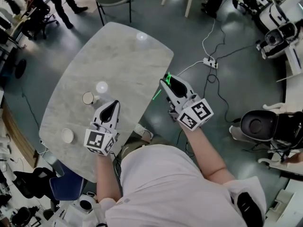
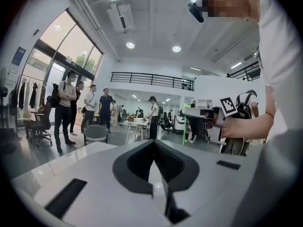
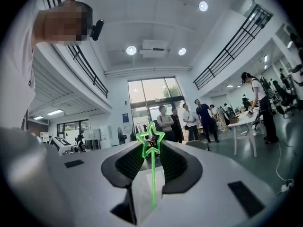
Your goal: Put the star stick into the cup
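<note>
**Head view, with both gripper views.** My left gripper [image 1: 115, 103] hangs over the pale marbled table [image 1: 123, 56]. In its own view [image 2: 154, 144] I read the two dark ribbed pads as drawn together at their tips. Nothing sits between them.

My right gripper [image 1: 166, 80] sits at the table's right edge, mostly over the grey floor. In its own view [image 3: 151, 150] its jaws stand narrow, clamped on the star stick [image 3: 152, 174]. The thin green shaft runs upright between the pads. The outlined green star rises just past the fingertips. From the head view I see the star stick [image 1: 157, 95] only as short green streaks at that gripper's tip and left flank, so it is in the tongs and off the table.

Two open cups stand on the table's left half. The upper cup [image 1: 88, 98] is near the left gripper's tips but apart from them. The lower cup [image 1: 67, 135] stands close to the table's near edge, beside that gripper's marker cube. Both are well apart from the right gripper. I can see no stick in either cup.
</note>
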